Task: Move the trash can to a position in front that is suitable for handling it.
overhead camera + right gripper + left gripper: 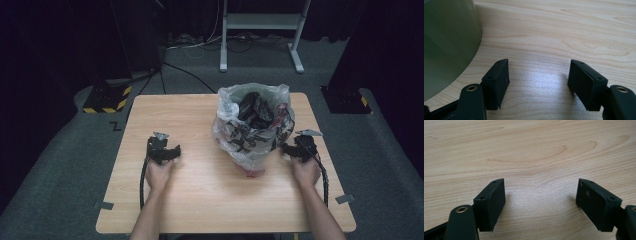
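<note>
At the left of the high frame the left gripper [163, 148] rested on the pale wood-grain desk [200, 200], jaws spread wide with bare wood between them; its own view showed the same gap over the wood [540, 195] and nothing held. The clear crinkled plastic bag stuffed with dark items [253, 125] stood upper right of centre, well apart from that gripper, off to its right. The right gripper [298, 148] sat at the bag's right edge, just beside the plastic, so I judged it much the nearer hand for any grab. Its jaws were also parted and empty [539, 75]. A greenish curved wall [447, 45] filled the upper left of its view, likely the bag's contents. The bag stood upright, mouth open upward.
</note>
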